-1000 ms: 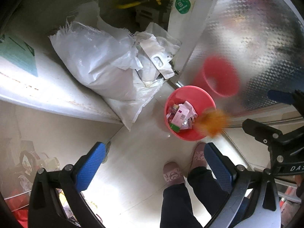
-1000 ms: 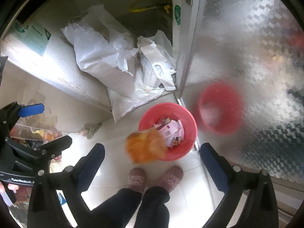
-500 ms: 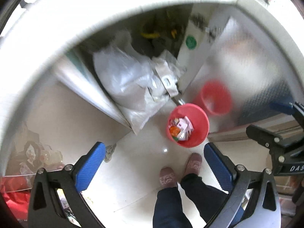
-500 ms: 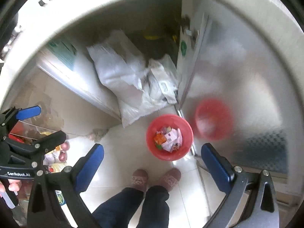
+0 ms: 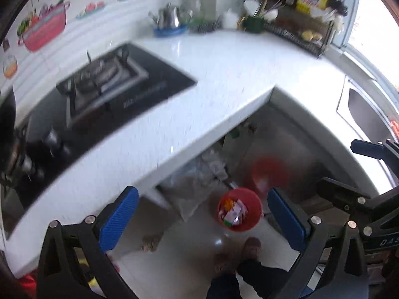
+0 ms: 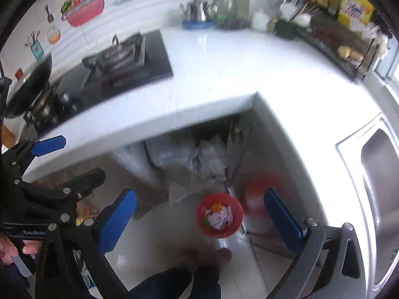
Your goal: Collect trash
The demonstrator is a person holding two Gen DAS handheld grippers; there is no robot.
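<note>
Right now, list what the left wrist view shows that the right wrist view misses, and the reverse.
Only the left wrist view shows the right gripper, at its right edge. Only the right wrist view shows the steel sink, the black wok on the stove's left burner, and the left gripper in a hand. Both show the red bin of wrappers on the floor, the gas stove, the white counter and the kettle. Both jaws are open.

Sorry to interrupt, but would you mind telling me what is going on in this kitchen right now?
A person is collecting trash with a handheld tool in each hand. Both the left tool and the right tool are open and empty, held high above the white countertop. The red bin stands on the floor by the person's feet, with wrappers and an orange scrap inside.
</note>
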